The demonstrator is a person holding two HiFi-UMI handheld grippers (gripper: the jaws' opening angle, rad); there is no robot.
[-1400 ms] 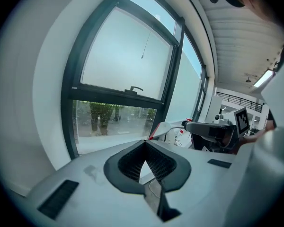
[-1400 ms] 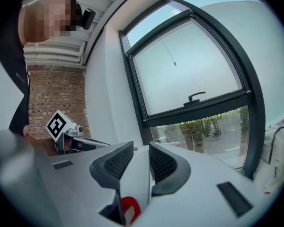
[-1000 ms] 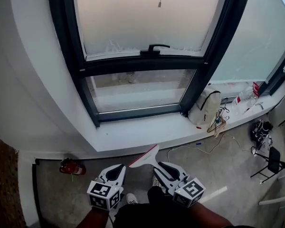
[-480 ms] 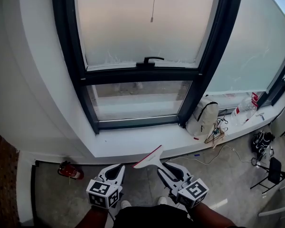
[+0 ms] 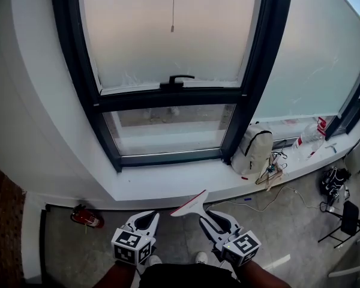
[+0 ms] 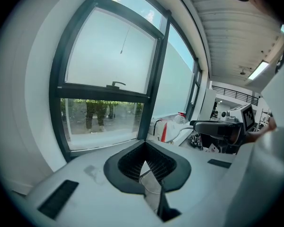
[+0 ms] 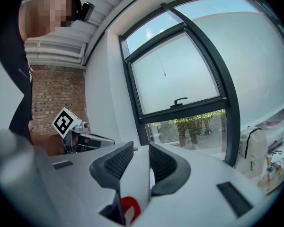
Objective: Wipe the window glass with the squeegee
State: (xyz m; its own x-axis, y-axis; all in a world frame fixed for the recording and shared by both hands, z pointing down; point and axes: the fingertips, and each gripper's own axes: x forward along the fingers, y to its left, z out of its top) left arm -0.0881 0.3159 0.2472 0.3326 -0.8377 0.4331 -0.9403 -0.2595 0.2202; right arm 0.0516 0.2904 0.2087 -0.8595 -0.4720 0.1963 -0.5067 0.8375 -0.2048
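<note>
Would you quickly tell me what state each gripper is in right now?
Left gripper: tongs shut, empty.
Right gripper: tongs shut on the squeegee.

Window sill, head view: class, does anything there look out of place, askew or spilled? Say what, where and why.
Yes. At the right of the window sill a white backpack slumps against the frame, a tangle of cables with a hanger spills over the edge, and a plastic bottle sits tilted: loose clutter.

Left tool (image 6: 146, 151) closed, empty, dark-framed window (image 6: 109, 56) ahead
</note>
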